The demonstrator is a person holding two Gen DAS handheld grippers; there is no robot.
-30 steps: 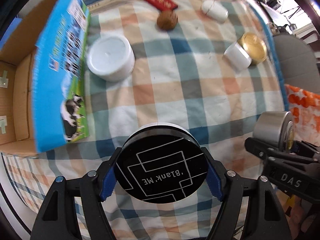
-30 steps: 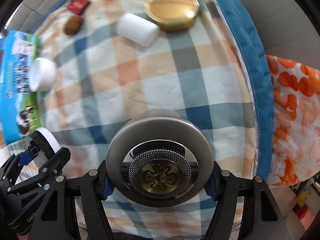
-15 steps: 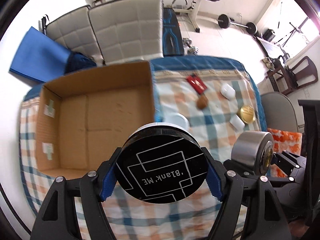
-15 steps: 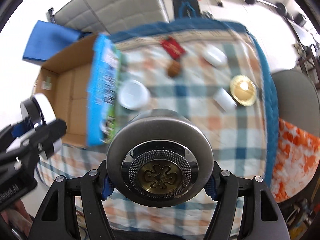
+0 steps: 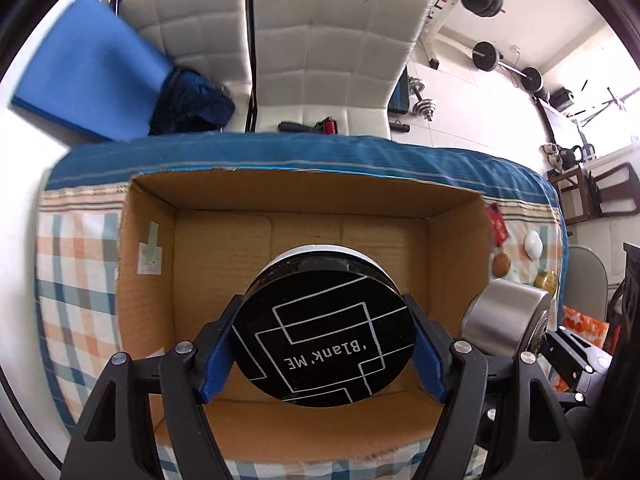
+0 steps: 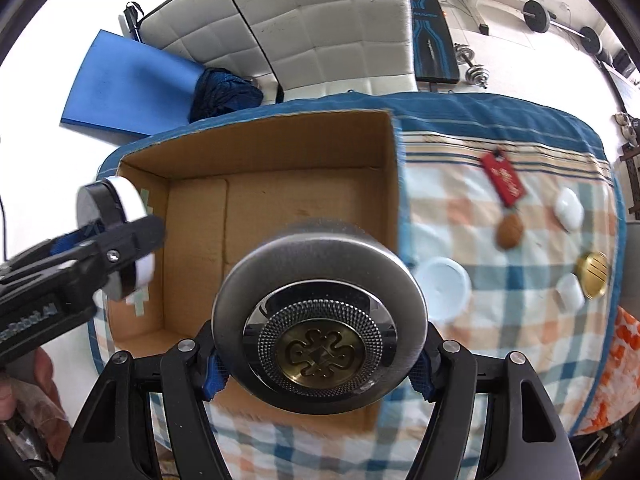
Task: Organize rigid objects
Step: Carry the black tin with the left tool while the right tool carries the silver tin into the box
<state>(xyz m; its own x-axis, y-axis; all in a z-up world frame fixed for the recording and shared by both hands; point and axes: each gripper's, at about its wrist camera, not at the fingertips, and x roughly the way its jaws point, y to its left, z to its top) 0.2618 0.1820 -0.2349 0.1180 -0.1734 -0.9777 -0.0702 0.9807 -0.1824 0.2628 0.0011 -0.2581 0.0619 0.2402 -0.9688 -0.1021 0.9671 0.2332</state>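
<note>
My left gripper is shut on a round black-lidded jar with white line art, held above the open cardboard box. My right gripper is shut on a round silver tin with a brass emblem, over the box's right half. The silver tin shows at the right in the left wrist view. In the right wrist view the black jar appears at the left, over the box's left wall. The box's floor is bare cardboard.
On the checked cloth right of the box lie a white tub, a brown nut-like object, a red tag, a white case, and a gold-lidded jar. White padded chairs stand beyond the table. A hand shows lower left.
Both grippers have risen and swung left, from over the cloth to above the open box, each still holding its container. The box's inside now fills the middle of both views.
</note>
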